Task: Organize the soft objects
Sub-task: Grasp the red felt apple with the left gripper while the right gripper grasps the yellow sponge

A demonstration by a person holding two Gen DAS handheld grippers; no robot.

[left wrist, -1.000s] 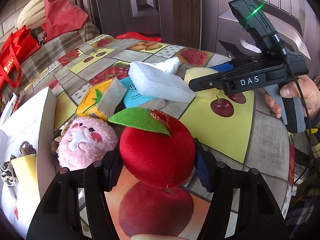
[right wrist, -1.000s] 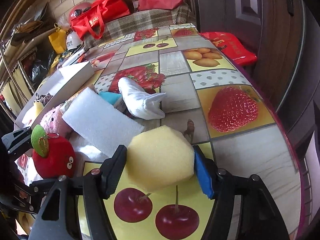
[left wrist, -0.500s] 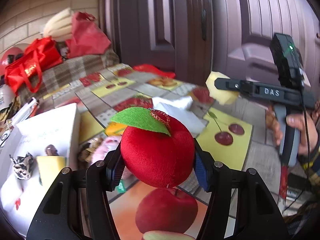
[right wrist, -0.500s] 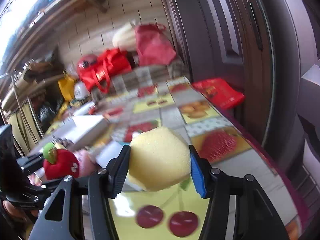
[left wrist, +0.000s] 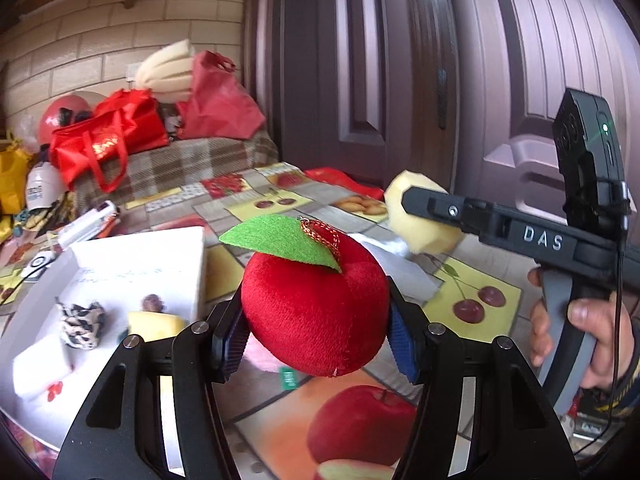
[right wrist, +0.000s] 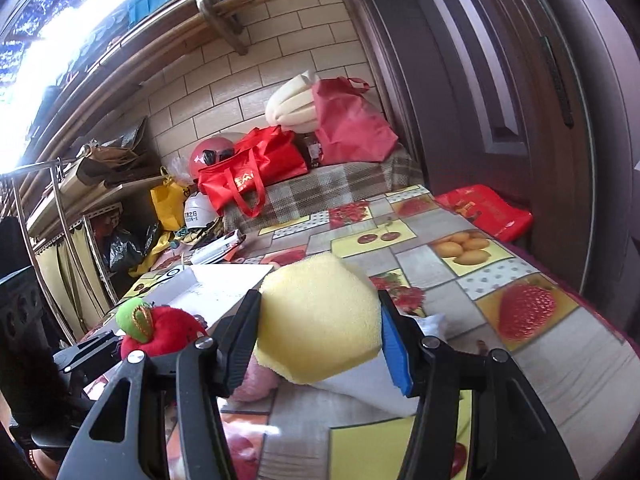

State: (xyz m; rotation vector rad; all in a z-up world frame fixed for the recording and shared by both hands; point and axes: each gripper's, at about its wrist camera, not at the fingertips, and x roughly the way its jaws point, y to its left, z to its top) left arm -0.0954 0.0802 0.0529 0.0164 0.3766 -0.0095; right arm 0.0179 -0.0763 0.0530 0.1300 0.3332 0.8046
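Note:
My left gripper [left wrist: 316, 332] is shut on a red plush apple [left wrist: 316, 312] with a green felt leaf and holds it above the table. It also shows in the right wrist view [right wrist: 160, 330]. My right gripper [right wrist: 316, 336] is shut on a yellow hexagonal sponge [right wrist: 318, 320], held in the air; the sponge shows in the left wrist view [left wrist: 420, 220] too. A white box [left wrist: 120, 276] lies open at the left with a spotted soft piece [left wrist: 80, 324] and a yellow sponge [left wrist: 154, 324] inside.
A pink plush [right wrist: 256, 380] and a white foam block [right wrist: 360, 388] lie on the fruit-print tablecloth [right wrist: 460, 280] under the grippers. Red bags [left wrist: 108, 140] and a helmet sit on a plaid surface at the back. A dark door stands at the right.
Both grippers have risen from the table with their objects. The left one has swung left toward the white box; the right one has followed with the sponge.

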